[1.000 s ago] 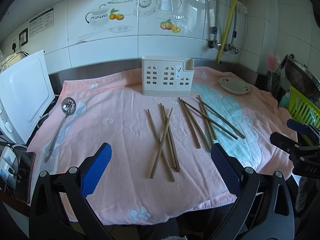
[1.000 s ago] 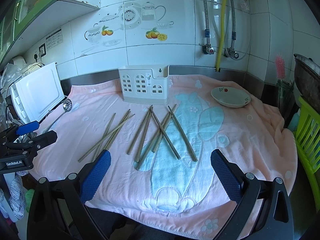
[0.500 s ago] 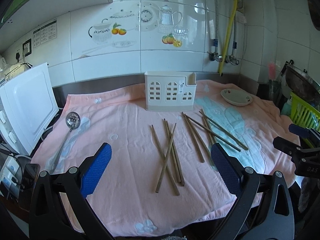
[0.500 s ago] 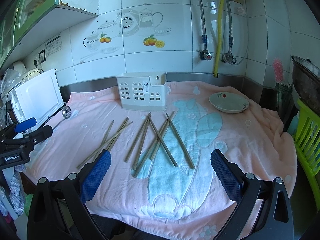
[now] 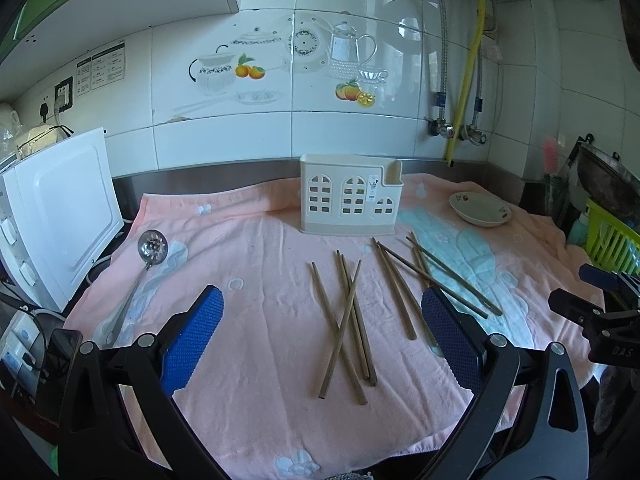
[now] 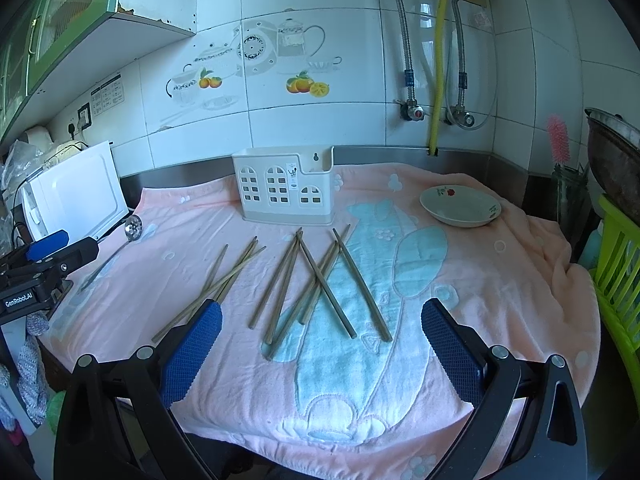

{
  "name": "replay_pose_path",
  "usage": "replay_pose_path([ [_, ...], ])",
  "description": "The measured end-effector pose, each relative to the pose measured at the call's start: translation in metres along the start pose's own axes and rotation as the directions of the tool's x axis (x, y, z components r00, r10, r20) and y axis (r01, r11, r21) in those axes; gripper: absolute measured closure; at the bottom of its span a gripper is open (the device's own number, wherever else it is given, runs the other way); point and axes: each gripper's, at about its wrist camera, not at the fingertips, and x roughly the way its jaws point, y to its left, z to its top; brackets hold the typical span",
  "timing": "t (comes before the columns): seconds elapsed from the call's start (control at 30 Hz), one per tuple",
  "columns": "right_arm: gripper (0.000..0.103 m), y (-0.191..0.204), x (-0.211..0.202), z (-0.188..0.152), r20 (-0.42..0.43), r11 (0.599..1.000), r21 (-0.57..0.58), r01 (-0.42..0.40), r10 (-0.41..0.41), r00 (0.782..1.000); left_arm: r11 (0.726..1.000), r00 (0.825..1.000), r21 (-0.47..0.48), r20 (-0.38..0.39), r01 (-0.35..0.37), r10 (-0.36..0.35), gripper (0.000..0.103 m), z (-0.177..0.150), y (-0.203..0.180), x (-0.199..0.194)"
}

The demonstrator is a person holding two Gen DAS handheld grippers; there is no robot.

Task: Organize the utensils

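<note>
Above a pink towel (image 5: 248,248), both grippers, left gripper (image 5: 322,334) and right gripper (image 6: 320,344), gape empty; chopsticks (image 6: 288,280) lie scattered, holder (image 6: 286,190) at twelve o'clock.

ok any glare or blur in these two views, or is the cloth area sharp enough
Left wrist view: window glare on the wall tiles, chopsticks sharp, fisheye bending the edges. Right wrist view: softer tile sheen, chopsticks and holder crisp, dark vignette at the corners.

Chopsticks (image 5: 425,322) at lower right of left wrist view partly hidden behind blue pad (image 5: 448,332). Wok (image 6: 614,160) cut by right edge of right wrist view. Pink brush (image 5: 551,156) at right of left wrist view blurred. Wall notice (image 5: 101,70) text too small to read.
</note>
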Motion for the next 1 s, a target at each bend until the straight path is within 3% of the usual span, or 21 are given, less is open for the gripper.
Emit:
replay_pose_path([
  [1.0,0.006,-0.008,0.017,0.007,0.009,1.000,0.000,-0.019,0.019,1.000,0.999,0.999,-0.021,-0.011,0.031,-0.031,0.005,-0.003,0.004,0.014],
])
